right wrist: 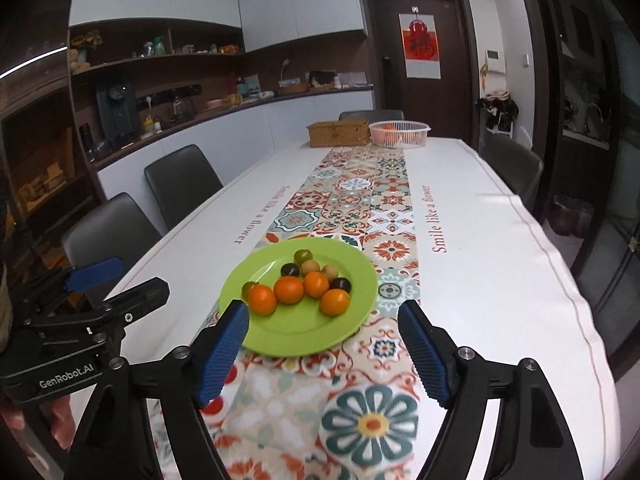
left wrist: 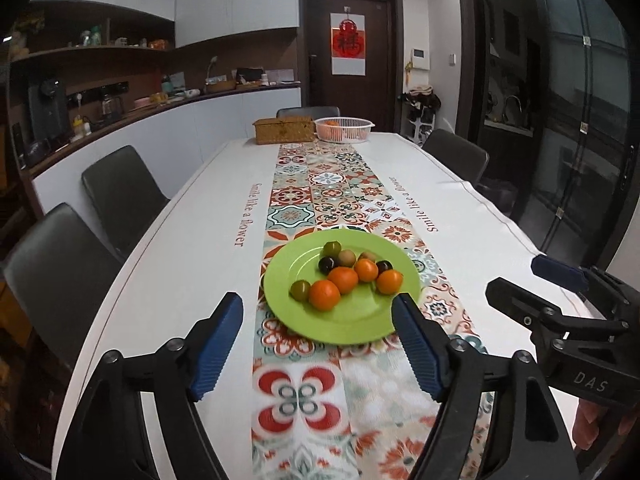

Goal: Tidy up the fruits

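Observation:
A green plate (left wrist: 360, 320) (right wrist: 280, 336) rests on the patterned table runner and carries several small oranges (left wrist: 324, 295) (right wrist: 289, 290), dark plums (left wrist: 328, 265) (right wrist: 341, 284) and pale green and tan fruits (left wrist: 332, 247) (right wrist: 303, 256). My left gripper (left wrist: 318, 304) stands open just short of the plate's near rim, nothing between its blue pads. My right gripper (right wrist: 322, 314) is open too, over the plate's near edge, empty. Each gripper shows at the side of the other's view: the right one (left wrist: 560, 280), the left one (right wrist: 96, 272).
At the table's far end stand a woven box (left wrist: 283, 130) (right wrist: 338, 133) and a white plastic basket (left wrist: 343, 129) (right wrist: 399, 133) with an orange inside. Dark chairs (left wrist: 120, 192) (right wrist: 180, 182) line the sides. A counter and shelves run along the left wall.

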`<state>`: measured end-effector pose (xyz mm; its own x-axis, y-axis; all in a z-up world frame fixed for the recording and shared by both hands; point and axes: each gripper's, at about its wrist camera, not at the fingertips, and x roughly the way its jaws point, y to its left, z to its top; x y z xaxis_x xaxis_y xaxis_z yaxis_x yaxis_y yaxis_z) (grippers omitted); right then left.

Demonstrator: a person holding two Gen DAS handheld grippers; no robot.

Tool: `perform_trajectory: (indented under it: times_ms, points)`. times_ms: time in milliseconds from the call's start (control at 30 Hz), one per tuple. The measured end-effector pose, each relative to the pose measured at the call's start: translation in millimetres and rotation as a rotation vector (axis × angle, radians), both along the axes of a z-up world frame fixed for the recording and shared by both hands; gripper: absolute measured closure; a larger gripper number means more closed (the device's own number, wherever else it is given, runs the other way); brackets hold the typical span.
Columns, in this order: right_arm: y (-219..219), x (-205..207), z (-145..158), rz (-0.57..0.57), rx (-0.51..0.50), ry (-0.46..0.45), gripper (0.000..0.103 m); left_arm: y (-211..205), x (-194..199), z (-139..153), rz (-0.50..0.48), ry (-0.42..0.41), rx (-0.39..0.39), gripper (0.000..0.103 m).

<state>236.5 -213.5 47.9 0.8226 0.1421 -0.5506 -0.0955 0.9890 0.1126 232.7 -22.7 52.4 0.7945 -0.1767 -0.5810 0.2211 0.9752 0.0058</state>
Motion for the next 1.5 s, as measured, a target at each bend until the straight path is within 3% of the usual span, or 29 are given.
perform_trajectory:
  times_ms: [467, 1067, 1500]
  points:
    - [2.3, -77.2, -1.3, -0.016, 0.008, -0.008, 0.023, 11.1, -78.6, -6.1, 0.028, -0.013, -0.016, 0.013]
    - [11.1, -139.5, -8.5, -0.04, 0.002, -0.032, 0.023, 17.7, -135.8, -10.6, 0.029, -0.06, -0.016, 0.006]
    - [19.6, -156.7, -7.7, -0.043, -0.009, -0.058, 0.019, 25.0, -156.1, -3.1, 0.055, -0.095, 0.0, 0.001]
